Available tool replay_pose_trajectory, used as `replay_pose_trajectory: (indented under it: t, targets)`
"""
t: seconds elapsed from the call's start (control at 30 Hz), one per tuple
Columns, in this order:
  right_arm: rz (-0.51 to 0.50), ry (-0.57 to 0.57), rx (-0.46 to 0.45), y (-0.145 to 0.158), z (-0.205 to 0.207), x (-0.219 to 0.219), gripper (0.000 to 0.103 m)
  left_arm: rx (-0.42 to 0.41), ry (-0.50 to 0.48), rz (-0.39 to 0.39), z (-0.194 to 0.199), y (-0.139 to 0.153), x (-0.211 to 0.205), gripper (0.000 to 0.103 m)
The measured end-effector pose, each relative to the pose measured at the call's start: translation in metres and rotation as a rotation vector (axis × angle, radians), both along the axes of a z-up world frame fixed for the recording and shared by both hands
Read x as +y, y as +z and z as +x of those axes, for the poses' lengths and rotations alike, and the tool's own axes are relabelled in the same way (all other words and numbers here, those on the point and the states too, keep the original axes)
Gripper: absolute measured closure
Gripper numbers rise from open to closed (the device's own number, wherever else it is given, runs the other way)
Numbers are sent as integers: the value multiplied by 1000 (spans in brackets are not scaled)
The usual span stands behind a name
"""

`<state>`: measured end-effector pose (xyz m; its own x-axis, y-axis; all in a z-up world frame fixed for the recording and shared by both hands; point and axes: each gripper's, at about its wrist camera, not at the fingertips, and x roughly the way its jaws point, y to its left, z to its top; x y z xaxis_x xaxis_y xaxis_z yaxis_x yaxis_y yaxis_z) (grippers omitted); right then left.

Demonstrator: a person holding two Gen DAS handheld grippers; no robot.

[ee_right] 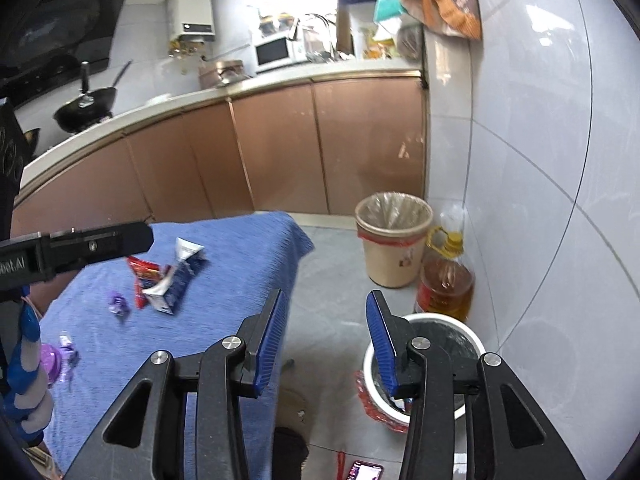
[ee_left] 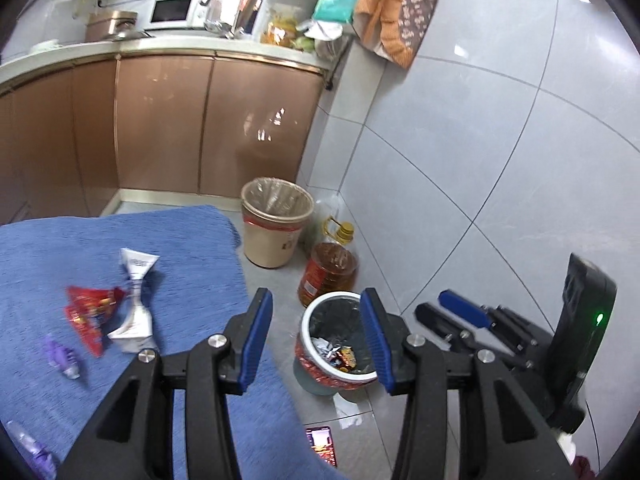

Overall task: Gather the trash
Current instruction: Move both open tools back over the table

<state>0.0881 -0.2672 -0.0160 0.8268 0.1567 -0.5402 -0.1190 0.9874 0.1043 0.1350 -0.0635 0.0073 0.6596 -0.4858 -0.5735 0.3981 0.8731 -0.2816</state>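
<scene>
We see a cloth-covered table (ee_left: 120, 240) on the left, wrappers on it: a foil wrapper (ee_left: 90, 312) touching a crumpled carton (ee_left: 134, 300) to its right, small candy wrappers (ee_left: 64, 356) nearer us. On the floor right of the table, a near bin (ee_left: 340, 376) with trash inside; behind it an oil bottle (ee_left: 330, 272) by the wall, a lined far bin (ee_left: 276, 220) just left of the bottle. Cabinets (ee_left: 160, 128) run behind the table. A phone (ee_left: 322, 444) lies on the floor before the near bin.
</scene>
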Motion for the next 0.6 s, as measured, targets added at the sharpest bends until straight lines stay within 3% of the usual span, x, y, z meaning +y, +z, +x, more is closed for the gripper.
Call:
replay_pose_trajectory:
  t: [0.33,0.6]
  targets:
    - [13,98,-73,35,-36,36,58,-60,139,16,-65,18,89,59]
    - [32,169,-96,44,-53,66,58,-76,347,38,-120,14,195,59]
